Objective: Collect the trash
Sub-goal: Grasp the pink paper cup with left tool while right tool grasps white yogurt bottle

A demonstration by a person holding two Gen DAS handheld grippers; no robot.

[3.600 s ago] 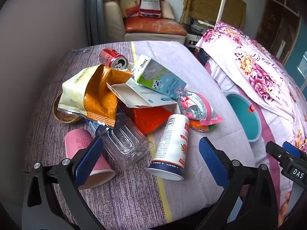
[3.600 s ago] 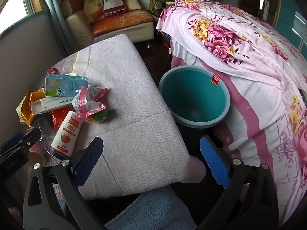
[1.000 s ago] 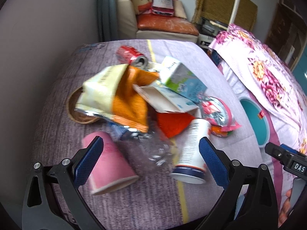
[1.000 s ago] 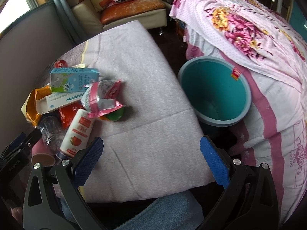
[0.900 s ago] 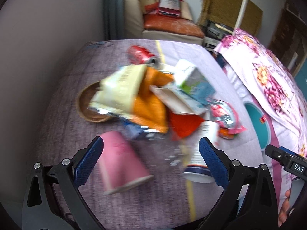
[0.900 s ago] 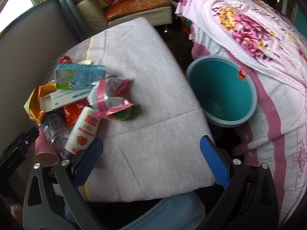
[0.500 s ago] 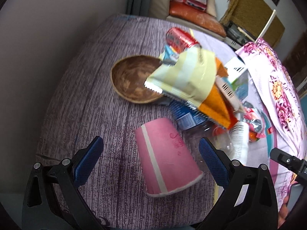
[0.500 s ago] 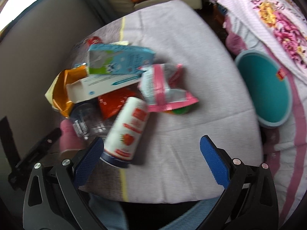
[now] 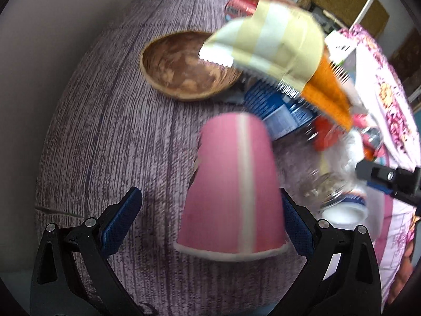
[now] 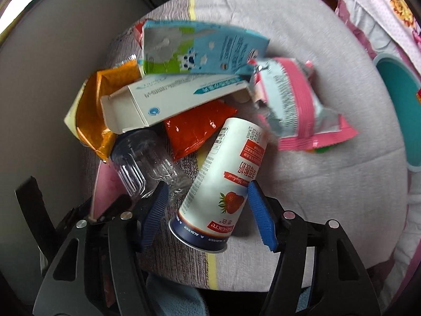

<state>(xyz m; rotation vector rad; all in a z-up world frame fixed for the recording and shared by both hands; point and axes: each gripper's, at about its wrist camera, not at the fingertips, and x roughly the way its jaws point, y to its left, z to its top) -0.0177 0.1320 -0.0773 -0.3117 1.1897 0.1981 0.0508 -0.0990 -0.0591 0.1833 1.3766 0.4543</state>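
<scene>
Nothing appears collected yet: all the trash lies on the desk [image 9: 100,121], and the little that shows of the teal bin [image 10: 397,84] is bare.

At the left, the left tool [image 9: 208,220] stands spread around the pink paper cup [image 9: 231,189], which lies on its side with its rim toward the camera; the right pad sits just beside the cup wall, the left pad apart from it, so it is not gripped. At 11 o'clock from the cup rests a wooden bowl [image 9: 184,73], with the yellow snack bag [image 9: 271,44] overhanging it at 1 o'clock. The desk's left side is bare, giving free room there.

Further right, the right tool [image 10: 208,217] straddles the strawberry yogurt cup [image 10: 226,189]. Its jaws have just been closing, the cup between them, but neither pad seems to press yet. A clear plastic bottle [image 10: 142,163] crowds the left pad at 10 o'clock. The milk carton [image 10: 200,50], white box [image 10: 171,100], red pouch [image 10: 197,126] and pink wrapper [image 10: 297,105] pile up at 12 o'clock. The bin stands off the desk's far right edge, at 2 o'clock, across open cloth.
</scene>
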